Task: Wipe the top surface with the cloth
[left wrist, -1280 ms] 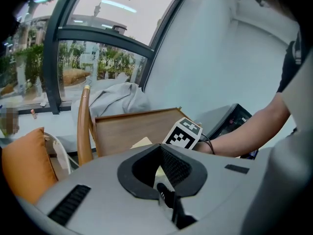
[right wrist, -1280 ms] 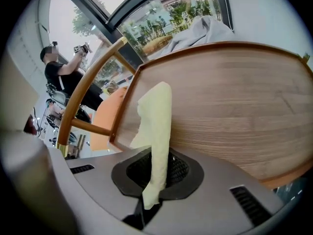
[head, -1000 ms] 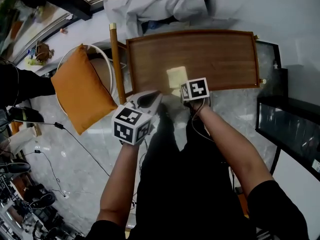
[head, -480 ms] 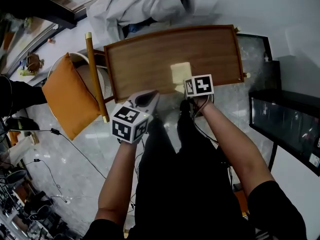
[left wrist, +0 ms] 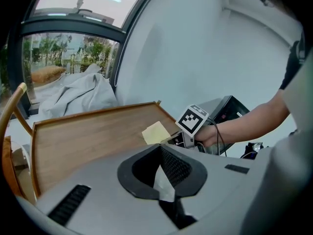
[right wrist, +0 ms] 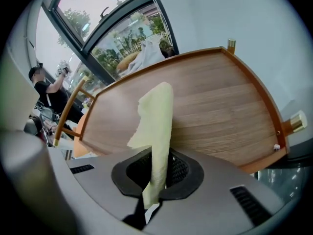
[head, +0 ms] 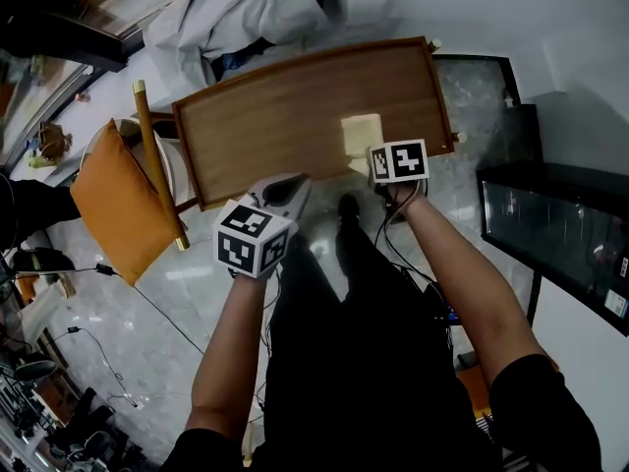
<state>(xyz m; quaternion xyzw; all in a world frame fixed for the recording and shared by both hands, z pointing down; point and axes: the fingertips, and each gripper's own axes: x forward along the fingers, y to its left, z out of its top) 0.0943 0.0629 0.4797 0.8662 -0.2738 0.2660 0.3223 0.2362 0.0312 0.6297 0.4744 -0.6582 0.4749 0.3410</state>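
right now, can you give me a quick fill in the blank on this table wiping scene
1. The claw pinching the pale yellow cloth is the person's ___ one.
2. The cloth rests on a rimmed brown tabletop made of ___.
3. The square cushion left of the table in the head view is ___.

Missing words: right; wood; orange

We are seeing an orange cushion [head: 113,200] leaning on a wooden chair [head: 155,160], a pale crumpled sheet [head: 231,13] lying beyond, a dark cabinet [head: 555,239] standing rightward.
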